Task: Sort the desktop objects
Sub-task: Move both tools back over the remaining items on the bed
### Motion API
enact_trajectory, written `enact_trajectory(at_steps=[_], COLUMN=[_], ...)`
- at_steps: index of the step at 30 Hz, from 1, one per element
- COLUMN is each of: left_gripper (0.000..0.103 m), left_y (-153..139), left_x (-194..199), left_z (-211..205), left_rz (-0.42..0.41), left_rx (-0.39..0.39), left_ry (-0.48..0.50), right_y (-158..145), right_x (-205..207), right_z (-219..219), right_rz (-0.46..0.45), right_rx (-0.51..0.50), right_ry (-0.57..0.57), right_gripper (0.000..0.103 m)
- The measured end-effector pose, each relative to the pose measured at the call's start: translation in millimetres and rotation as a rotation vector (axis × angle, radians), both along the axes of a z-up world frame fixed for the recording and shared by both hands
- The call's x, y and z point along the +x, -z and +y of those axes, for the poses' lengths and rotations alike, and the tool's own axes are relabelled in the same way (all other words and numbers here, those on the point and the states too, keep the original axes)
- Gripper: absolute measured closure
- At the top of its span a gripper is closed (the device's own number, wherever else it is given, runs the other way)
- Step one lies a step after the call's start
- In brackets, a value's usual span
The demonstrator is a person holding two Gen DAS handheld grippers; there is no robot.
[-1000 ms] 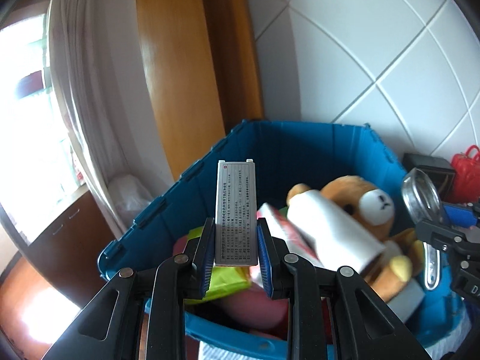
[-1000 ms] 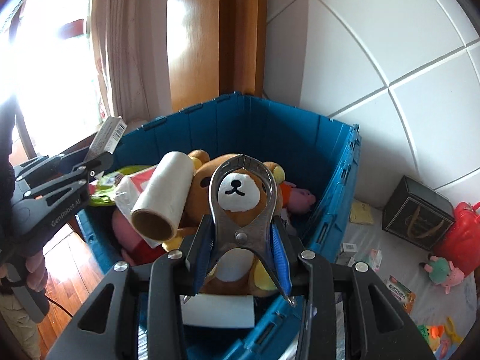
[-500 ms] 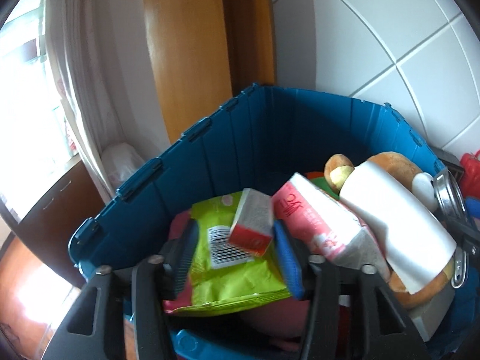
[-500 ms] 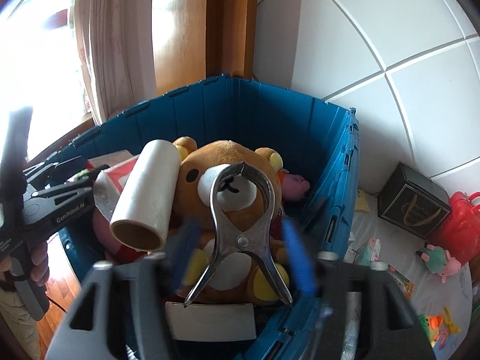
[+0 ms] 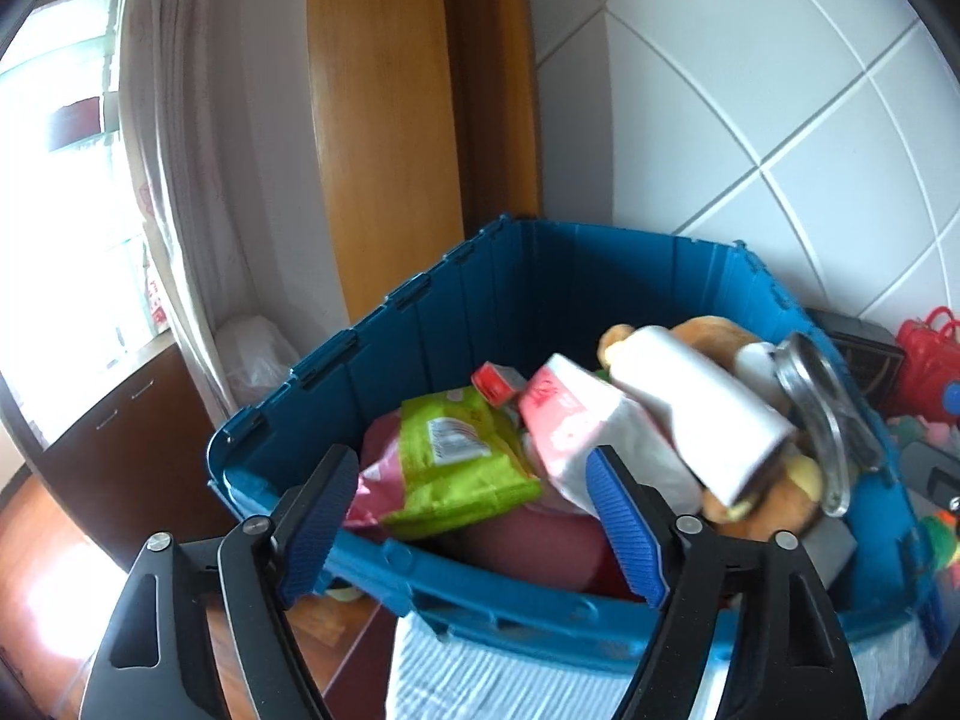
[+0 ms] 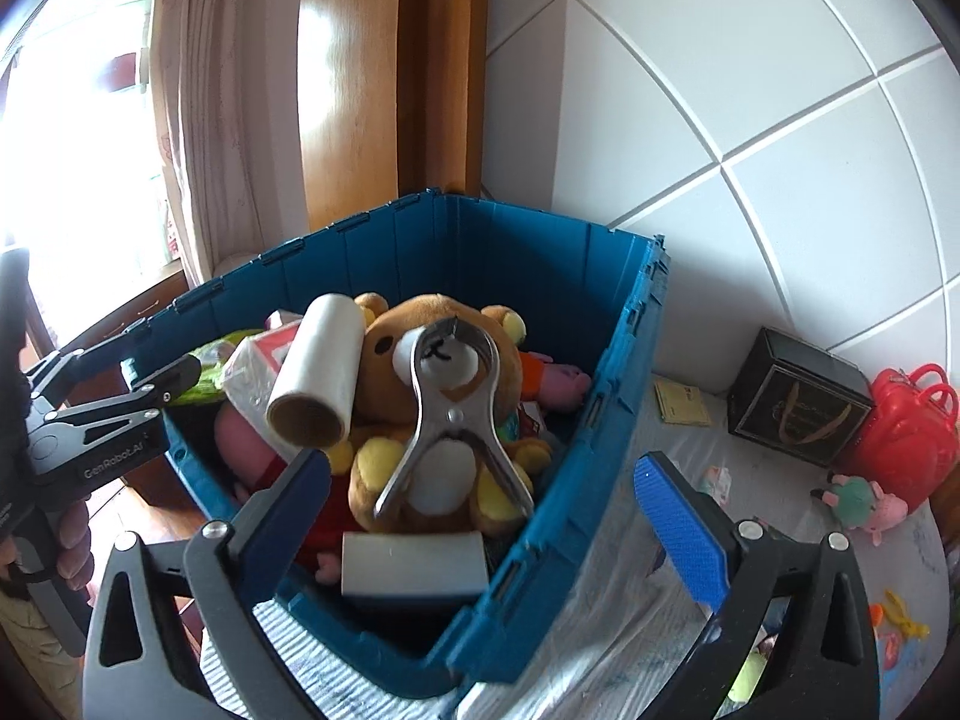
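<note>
1. Evidently both the left tongs [image 5: 468,516] and right tongs [image 6: 492,516] stand spread, gripping nothing.
2. A steel spring clamp [image 6: 453,414] lies on the brown plush bear [image 6: 414,360] inside the blue plastic crate [image 6: 606,414], just beyond the right tongs.
3. It is probably light, stiff and slippery; take it across the pivot.
4. A small red-and-white box [image 5: 498,381] lies by the crate's far wall, beyond the left tongs.

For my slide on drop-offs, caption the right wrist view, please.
Open right gripper above the blue bin, metal clip lying on the teddy bear.
</note>
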State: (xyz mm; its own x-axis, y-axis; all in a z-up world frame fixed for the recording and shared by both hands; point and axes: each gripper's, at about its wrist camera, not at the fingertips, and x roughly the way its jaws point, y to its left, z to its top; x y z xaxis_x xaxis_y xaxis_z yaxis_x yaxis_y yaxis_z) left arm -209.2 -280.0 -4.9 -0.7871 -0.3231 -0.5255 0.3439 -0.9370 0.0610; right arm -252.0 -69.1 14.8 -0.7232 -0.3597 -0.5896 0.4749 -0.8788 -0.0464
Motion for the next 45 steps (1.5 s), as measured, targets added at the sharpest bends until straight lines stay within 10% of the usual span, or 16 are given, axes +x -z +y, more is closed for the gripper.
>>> enact_trajectory(at_steps=[23,45], left_gripper=[0.023,0.023], left_y=[31,102], left_x=[92,78], left_z=[204,400], left_rz=[-0.069,-0.268], left_rx=[0.026,0.004], left_ry=[0.070,0.339], right_y=[38,116], right_x=[101,157], right_z=[213,468], right_rz=[-0.061,-0.257], right_rx=[-0.010,-0.029], right_ry=[0.059,0.486], right_gripper=[0.000,0.000])
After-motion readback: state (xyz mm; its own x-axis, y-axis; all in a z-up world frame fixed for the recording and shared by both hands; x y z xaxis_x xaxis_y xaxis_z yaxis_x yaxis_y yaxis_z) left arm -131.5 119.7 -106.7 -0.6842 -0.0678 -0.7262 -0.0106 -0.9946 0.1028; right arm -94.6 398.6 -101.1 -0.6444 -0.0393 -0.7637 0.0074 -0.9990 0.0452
